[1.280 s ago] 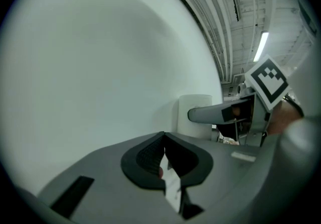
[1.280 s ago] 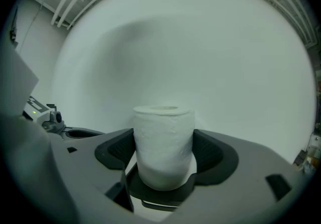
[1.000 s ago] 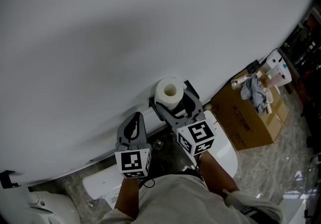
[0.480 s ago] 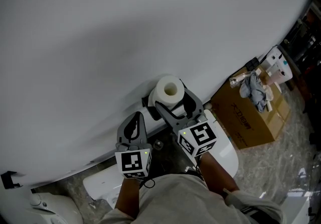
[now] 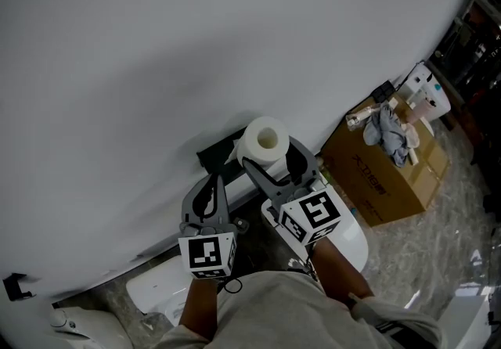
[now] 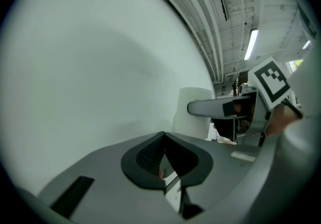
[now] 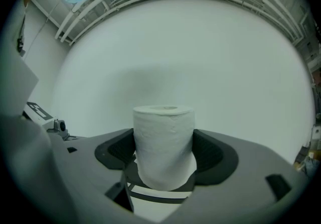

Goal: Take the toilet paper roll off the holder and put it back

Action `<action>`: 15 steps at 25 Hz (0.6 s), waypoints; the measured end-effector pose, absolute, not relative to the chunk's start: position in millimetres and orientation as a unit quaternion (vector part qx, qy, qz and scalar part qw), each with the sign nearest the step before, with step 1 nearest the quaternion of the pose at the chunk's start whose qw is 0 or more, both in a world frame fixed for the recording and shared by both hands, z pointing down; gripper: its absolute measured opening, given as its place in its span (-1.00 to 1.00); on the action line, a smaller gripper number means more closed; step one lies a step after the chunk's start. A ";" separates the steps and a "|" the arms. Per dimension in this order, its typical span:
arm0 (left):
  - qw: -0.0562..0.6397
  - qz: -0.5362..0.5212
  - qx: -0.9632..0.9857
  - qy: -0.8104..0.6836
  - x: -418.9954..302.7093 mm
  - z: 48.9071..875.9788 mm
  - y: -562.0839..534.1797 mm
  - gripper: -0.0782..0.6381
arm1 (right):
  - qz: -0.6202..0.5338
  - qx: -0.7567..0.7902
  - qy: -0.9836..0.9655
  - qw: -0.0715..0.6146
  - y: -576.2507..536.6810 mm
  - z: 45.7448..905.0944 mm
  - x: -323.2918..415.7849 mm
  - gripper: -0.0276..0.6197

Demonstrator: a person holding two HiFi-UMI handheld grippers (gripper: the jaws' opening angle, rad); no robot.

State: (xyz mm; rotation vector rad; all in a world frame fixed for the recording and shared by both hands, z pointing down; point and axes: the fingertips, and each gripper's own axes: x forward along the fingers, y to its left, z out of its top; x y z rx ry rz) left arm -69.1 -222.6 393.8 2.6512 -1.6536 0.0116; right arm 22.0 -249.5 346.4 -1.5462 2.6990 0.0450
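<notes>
Now that the roll sits off its mount, status as follows. Left gripper (image 6: 163, 153), lower centre of head view: jaws pressed together, nothing btwn them. Right gripper (image 7: 163, 151), just beyond: jaws clamped on toilet paper roll (image 7: 163, 140), upright, core up. Black holder (image 5: 220, 152), earlier hidden behind the roll, now exposed to its left against white wall (image 5: 196, 42). Judgement: removal done; refit pending.

grey left gripper (image 5: 213, 183), grey right gripper (image 5: 270, 153), black-and-white marker cubes (image 5: 207, 253), dark ribbed jaws, pale top (image 5: 266, 308), perhaps beige
</notes>
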 end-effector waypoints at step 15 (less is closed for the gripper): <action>0.008 0.008 0.878 -0.478 27.8 390.9 -186.5 -0.76 | 0.017 -0.540 0.841 0.009 -200.4 346.9 117.7 0.10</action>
